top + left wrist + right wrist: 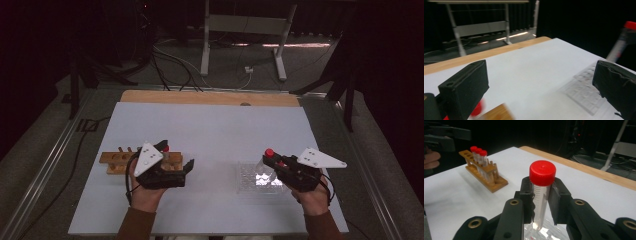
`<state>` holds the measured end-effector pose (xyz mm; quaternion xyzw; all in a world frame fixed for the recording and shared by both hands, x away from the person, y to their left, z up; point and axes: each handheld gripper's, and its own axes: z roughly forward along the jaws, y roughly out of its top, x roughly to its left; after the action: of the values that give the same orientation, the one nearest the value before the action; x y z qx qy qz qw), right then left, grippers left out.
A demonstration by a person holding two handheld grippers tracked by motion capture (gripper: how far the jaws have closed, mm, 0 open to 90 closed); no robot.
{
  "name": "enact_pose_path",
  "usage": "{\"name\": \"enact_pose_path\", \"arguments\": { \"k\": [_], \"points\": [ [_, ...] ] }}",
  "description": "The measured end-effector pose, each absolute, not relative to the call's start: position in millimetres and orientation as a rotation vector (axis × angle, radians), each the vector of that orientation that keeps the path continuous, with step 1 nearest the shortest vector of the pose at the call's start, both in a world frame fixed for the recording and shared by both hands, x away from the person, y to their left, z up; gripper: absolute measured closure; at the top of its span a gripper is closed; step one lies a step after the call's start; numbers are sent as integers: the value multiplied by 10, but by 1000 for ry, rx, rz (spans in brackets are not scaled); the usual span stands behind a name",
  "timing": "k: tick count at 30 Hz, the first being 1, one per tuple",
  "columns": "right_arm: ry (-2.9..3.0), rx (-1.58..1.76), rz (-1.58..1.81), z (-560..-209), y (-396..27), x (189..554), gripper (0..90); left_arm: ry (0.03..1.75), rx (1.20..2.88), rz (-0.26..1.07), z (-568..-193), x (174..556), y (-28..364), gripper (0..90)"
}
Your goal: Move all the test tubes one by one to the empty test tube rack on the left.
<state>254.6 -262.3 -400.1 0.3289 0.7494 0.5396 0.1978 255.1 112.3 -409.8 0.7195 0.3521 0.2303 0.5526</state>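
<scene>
Right claw (541, 202) grasping red-capped test tube (541, 192) above clear tray (260, 179); left claw (541, 85) released, beside wooden rack (125, 161) on table (210, 125).

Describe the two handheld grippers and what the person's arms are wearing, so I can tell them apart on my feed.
Both the left gripper and the right gripper are black, blocky two-jaw tools, each topped by a pale grey three-cornered plate with small dark dots. A black cable loops from each. Brass-coloured rivets show on the right one's linkage. Both sleeves are brown.

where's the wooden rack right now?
The wooden rack sits on the table's left side in the high view, just beyond the left gripper; in the right gripper view it holds three red-capped tubes.
</scene>
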Motion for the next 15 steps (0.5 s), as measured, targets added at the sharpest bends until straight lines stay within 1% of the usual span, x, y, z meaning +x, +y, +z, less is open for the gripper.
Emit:
{"name": "enact_pose_path", "arguments": {
  "k": [6,15],
  "points": [
    [2127,894,1525,-3986,-2458,2594,741,777,1748,488,-4158,2608,806,26],
    [2156,893,1552,-4018,-2340,2645,741,735,1791,415,-4269,2672,475,45]
  ]
}}
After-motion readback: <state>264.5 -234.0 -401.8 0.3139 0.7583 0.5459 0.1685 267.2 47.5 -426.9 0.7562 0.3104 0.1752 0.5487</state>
